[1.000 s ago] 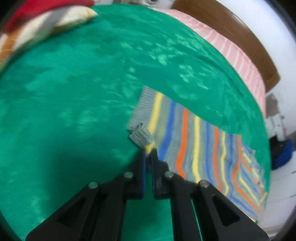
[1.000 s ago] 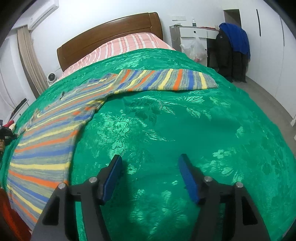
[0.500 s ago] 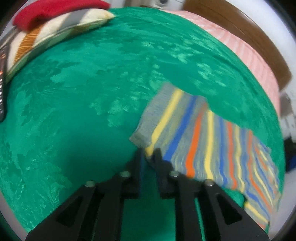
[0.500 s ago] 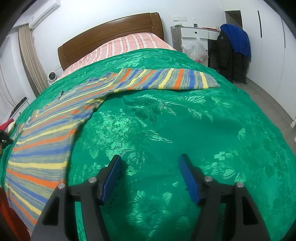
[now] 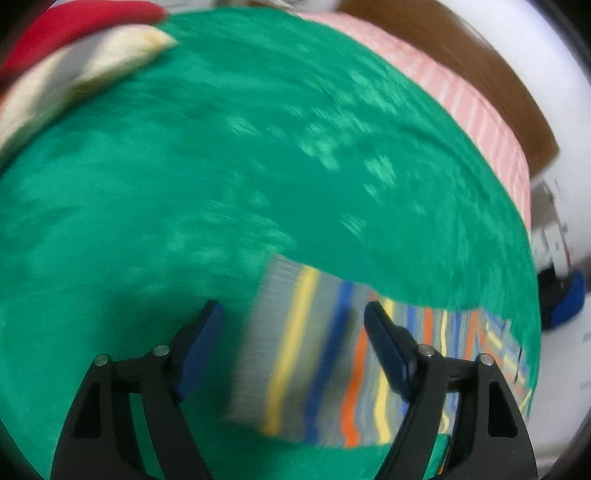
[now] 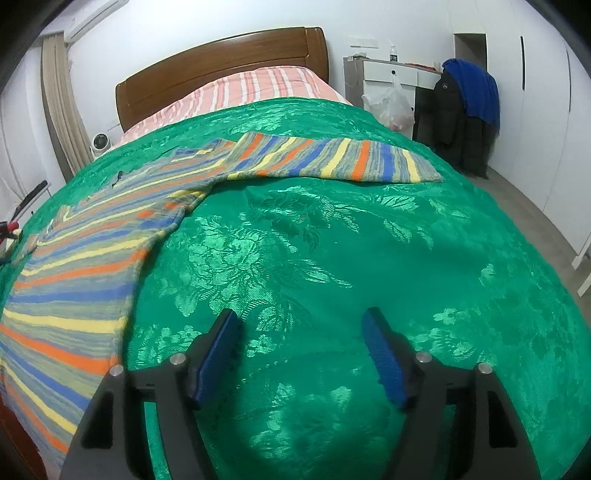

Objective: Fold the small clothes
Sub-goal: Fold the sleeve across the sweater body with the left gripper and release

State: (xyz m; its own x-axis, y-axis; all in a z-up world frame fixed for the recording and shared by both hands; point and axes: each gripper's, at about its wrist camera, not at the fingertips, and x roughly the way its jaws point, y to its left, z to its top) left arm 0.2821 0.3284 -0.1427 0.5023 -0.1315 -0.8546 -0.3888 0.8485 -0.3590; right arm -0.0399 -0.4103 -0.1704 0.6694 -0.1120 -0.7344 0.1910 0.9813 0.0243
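Left wrist view is motion-blurred: far left I see a cream pillow (image 5: 74, 74) with something red (image 5: 81, 22) on top, then the green bedspread (image 5: 184, 184). My left gripper (image 5: 293, 321) has its jaws spread wide, holding nothing, and the grey cuff end of the striped sweater (image 5: 306, 354) lies flat on the spread between and just beyond its fingers. Right wrist view: sweater (image 6: 85, 258) runs along the left edge of the bedspread (image 6: 332, 240), one sleeve (image 6: 332, 158) stretched out rightward across the spread toward the headboard (image 6: 221, 70). My right gripper (image 6: 301, 341) is also wide apart, empty, over bare green fabric, well apart from the sweater. Dark jacket (image 6: 454, 122) far right.
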